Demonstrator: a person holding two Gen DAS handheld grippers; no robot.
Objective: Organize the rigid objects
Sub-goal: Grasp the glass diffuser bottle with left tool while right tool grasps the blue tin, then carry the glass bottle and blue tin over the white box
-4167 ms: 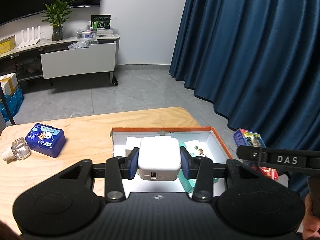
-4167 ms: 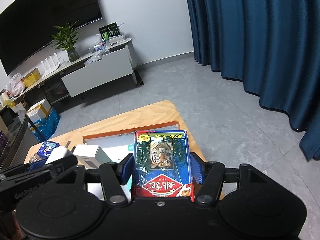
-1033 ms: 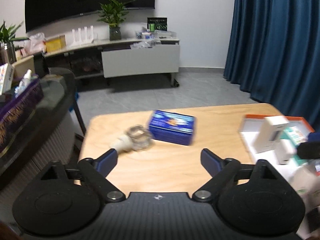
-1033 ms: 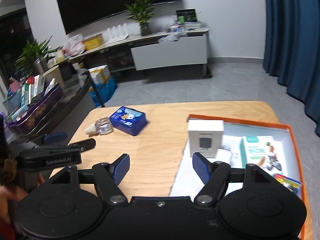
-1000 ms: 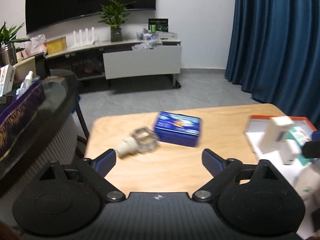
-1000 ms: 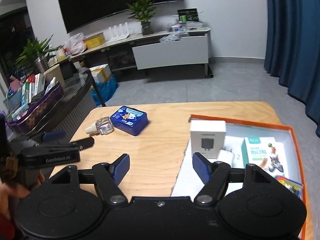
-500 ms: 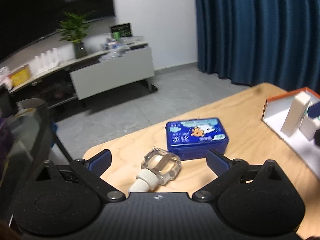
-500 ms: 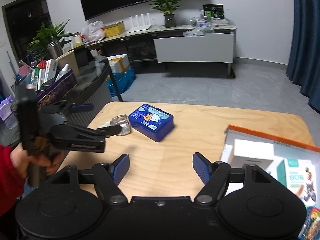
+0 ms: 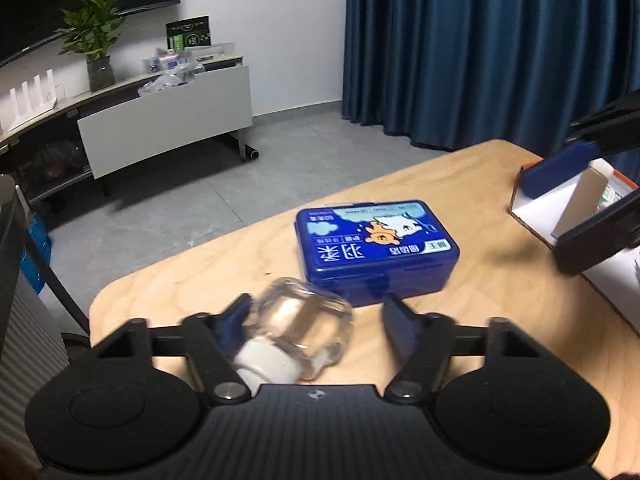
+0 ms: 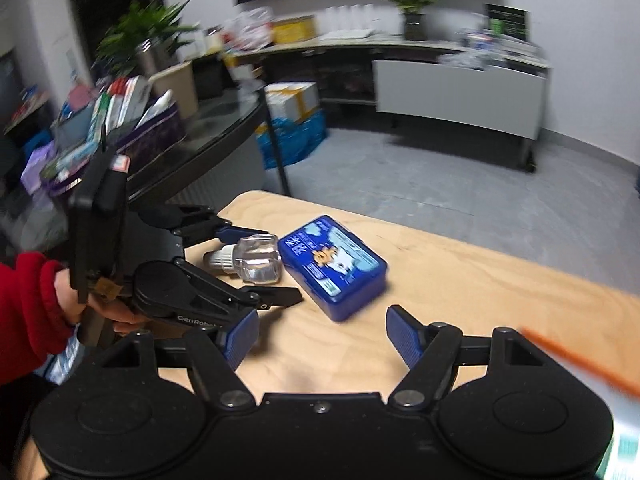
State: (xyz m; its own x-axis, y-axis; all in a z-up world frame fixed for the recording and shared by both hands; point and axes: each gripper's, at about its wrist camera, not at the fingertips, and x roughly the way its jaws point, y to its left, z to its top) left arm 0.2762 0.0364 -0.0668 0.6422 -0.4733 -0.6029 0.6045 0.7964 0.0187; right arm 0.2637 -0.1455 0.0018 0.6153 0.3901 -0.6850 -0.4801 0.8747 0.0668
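Observation:
A clear glass bottle with a white cap lies on the wooden table, just left of a blue tin box. My left gripper is closing around the bottle: the left pad touches it and the right pad stands off. The right wrist view shows the bottle between the left gripper's fingers, with a gap on the near side. My right gripper hovers open and empty just short of the blue box. It also shows at the right edge as the right gripper.
An orange-rimmed tray at the table's right end holds a white box and other packs. A hand in a red sleeve holds the left gripper. A glass side table with clutter stands beyond the table's left edge.
The left gripper sank toward the bottle and its jaws narrowed around it. The right gripper swung left from the tray toward the blue box, still open.

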